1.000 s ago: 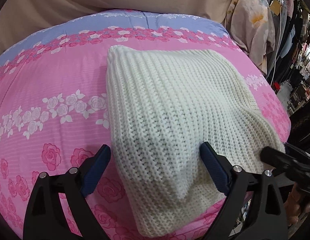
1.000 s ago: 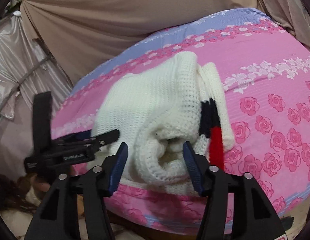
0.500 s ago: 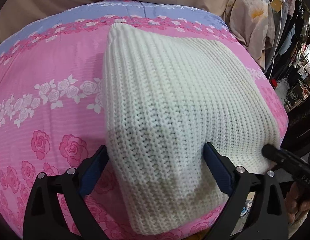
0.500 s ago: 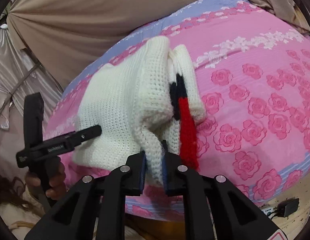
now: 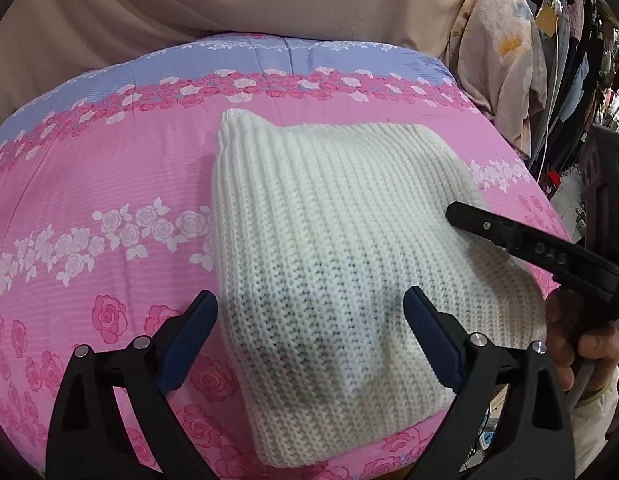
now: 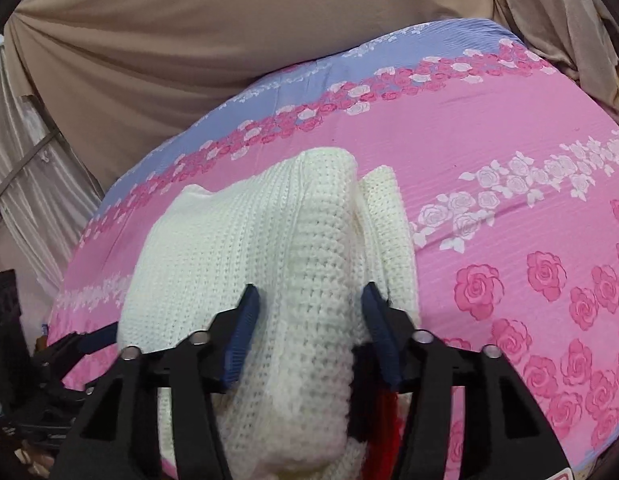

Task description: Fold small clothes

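I am looking along the left tongs (image 5: 309, 336) first: their jaws are standing wide apart, and the near corner of the white knitted sweater (image 5: 329, 220) is bulging up between them without being pinched, the rest lying ahead of them on the pink rose bedspread (image 5: 109, 180). Off to the right of these tongs, the right tongs (image 5: 469, 222) are reaching in over the sweater's far edge. Switching to the right tongs' own view, their jaws are standing partly apart with a thick rolled fold of the knit filling the gap and meeting both pads, so I am reading this as a grip; a red stripe (image 6: 385, 412) is showing just below the right pad. I am judging that a fold is under way. Next I am expecting to carry this fold across the body and lay it flat.
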### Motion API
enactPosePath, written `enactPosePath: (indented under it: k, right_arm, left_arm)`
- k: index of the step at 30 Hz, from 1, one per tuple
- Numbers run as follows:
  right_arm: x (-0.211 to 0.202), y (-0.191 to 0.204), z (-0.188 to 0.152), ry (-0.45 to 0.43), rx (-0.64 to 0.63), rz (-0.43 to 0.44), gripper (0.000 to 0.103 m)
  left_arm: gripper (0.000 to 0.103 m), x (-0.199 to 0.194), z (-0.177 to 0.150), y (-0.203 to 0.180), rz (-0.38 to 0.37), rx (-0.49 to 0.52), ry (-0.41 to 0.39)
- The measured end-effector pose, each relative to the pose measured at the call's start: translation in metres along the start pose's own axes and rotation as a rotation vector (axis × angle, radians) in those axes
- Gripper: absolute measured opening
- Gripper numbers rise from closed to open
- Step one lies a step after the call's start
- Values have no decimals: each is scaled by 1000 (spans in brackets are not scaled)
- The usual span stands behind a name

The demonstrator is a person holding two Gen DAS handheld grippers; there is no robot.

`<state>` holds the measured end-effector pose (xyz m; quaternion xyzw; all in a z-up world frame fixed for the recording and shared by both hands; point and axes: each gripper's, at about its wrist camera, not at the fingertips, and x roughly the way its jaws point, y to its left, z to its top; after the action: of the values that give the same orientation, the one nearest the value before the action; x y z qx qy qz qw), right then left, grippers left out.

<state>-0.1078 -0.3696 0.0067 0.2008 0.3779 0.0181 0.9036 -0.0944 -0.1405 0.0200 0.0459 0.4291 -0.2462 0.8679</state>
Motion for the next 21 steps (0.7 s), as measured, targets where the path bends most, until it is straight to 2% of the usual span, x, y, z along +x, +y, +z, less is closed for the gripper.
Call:
enactPosePath:
  k: [2, 4, 6, 7, 8, 9, 12, 14, 16, 19, 21]
  right_arm:
    - [-25, 4, 7, -102, -8, 79, 17]
    - [-45, 4, 11, -179, -18, 91, 16]
    - [-38, -4, 11, -159, -14, 48, 16]
    - [-24, -12, 10, -117, -8, 8, 16]
    - [-2, -21, 6, -36, -2, -40, 17]
    - [13, -28, 1, 17, 10, -54, 18]
    - [-2, -26, -2, -18, 25, -48, 21]
    - [-29, -16, -1, -82, 16, -65, 21]
    - [-56, -2, -5, -130, -35, -40, 21]
    - [-79, 17, -18, -128, -116, -22, 21]
    - [-79, 23, -34, -76, -149, -12, 21]
  left_arm:
    - [92, -4, 5, 0, -1, -8, -18]
    - [92, -4, 9, -1, 8, -7, -31]
    - [92, 2, 11, -2, 17, 2, -28]
    - [92, 6, 11, -3, 25, 4, -20]
    - [92, 11, 11, -4, 32, 9, -8]
    - [92, 16, 10, -5, 37, 12, 2]
    - [93, 27, 7, -7, 53, 16, 30]
    - [94, 29, 6, -6, 56, 6, 35]
    - [96, 30, 6, -4, 55, -2, 36]
    - [96, 32, 6, -4, 54, -6, 41]
    - [97, 32, 6, -4, 55, -8, 41]
